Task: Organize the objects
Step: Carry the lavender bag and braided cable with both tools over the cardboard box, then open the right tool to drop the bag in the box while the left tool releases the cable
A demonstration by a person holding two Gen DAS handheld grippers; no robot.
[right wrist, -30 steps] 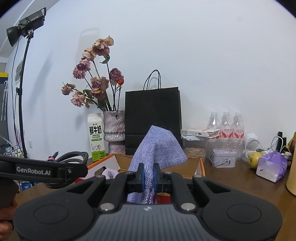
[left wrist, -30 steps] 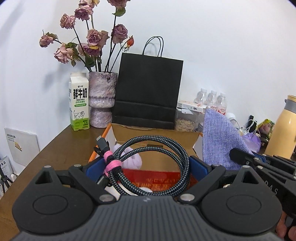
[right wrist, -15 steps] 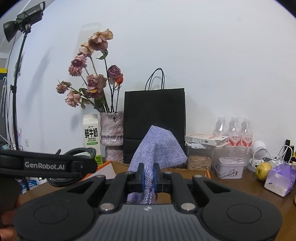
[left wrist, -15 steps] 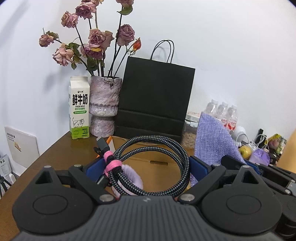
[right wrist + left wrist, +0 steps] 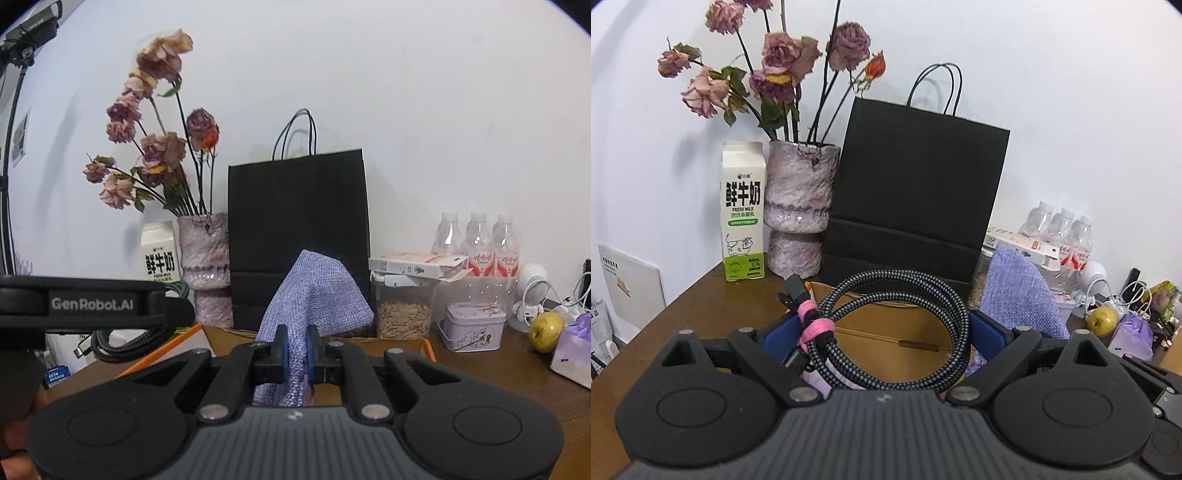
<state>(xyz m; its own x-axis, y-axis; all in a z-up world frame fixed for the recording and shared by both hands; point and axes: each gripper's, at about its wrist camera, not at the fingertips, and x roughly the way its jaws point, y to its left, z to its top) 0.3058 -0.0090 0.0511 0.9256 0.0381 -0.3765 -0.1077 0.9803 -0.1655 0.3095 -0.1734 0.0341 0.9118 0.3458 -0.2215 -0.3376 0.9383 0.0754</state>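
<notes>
two textures held: braided coiled cable [image 5: 894, 332], woven lilac cloth [image 5: 314, 306].

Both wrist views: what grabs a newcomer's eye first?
Each gripper carries something above the open cardboard box: the left gripper spans a coiled braided cable tied with a pink strap, and the right gripper is pinched shut on a lavender woven cloth. Behind them, against the white wall, stand a tall black paper bag and a vase of dried roses with a milk carton beside it.
</notes>
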